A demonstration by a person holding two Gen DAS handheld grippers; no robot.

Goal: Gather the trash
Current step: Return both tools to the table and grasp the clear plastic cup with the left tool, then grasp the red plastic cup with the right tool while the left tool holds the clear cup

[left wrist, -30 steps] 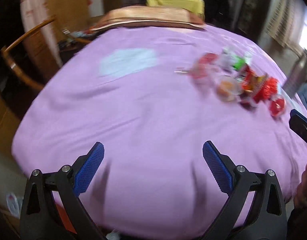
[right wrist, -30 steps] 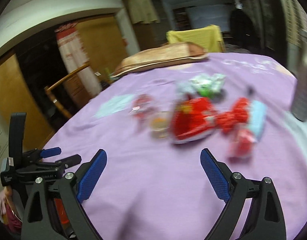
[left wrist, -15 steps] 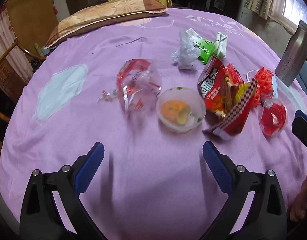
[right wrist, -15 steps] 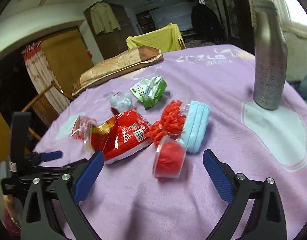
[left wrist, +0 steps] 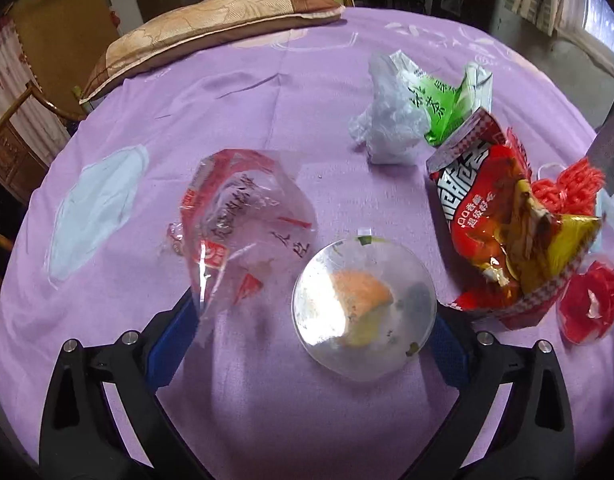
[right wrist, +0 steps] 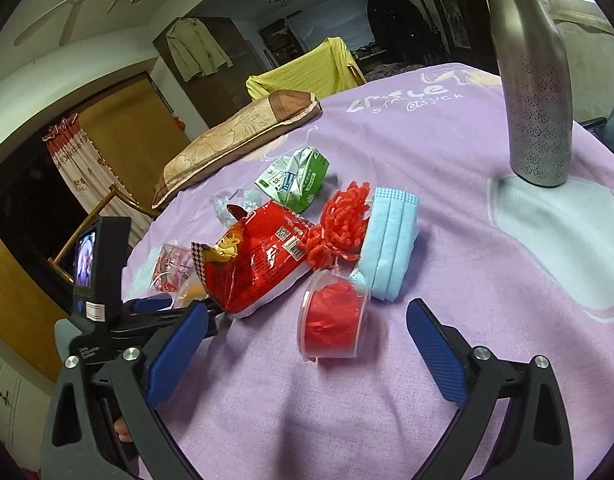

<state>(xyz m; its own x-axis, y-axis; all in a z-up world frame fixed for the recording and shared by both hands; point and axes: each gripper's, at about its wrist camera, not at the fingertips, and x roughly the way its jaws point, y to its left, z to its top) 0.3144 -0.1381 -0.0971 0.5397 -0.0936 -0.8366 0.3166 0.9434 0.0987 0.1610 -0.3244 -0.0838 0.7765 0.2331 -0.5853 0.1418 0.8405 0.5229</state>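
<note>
Round worktop (left wrist: pixel 307 420) under a purple cloth with pale blue patches, dim room behind. Nearest in the left wrist view, left tongs (left wrist: pixel 307 320) spread wide, holding nothing, blue pads flanking two pieces of trash: clear round lid (left wrist: pixel 363 308), smeared orange and yellow inside, lying flat just beside the right pad; crumpled clear plastic bag (left wrist: pixel 243 224) with red print, its lower edge overlapping the left pad. Farther right, torn red snack bag (left wrist: pixel 503 216), shiny, gaping open, yellow inside. Beyond it, white crumpled plastic (left wrist: pixel 387 120) touching a green wrapper (left wrist: pixel 447 100). At the far edge, brown patterned pillow (left wrist: pixel 211 28).

In the right wrist view, right tongs (right wrist: pixel 307 344) likewise wide open and empty, a small clear cup of red material (right wrist: pixel 331 320) lying on its side between the pads. Just behind, folded blue face mask (right wrist: pixel 391 240) touching a red frilly bundle (right wrist: pixel 343 220). Far right, upright grey metal bottle (right wrist: pixel 535 80)
</note>
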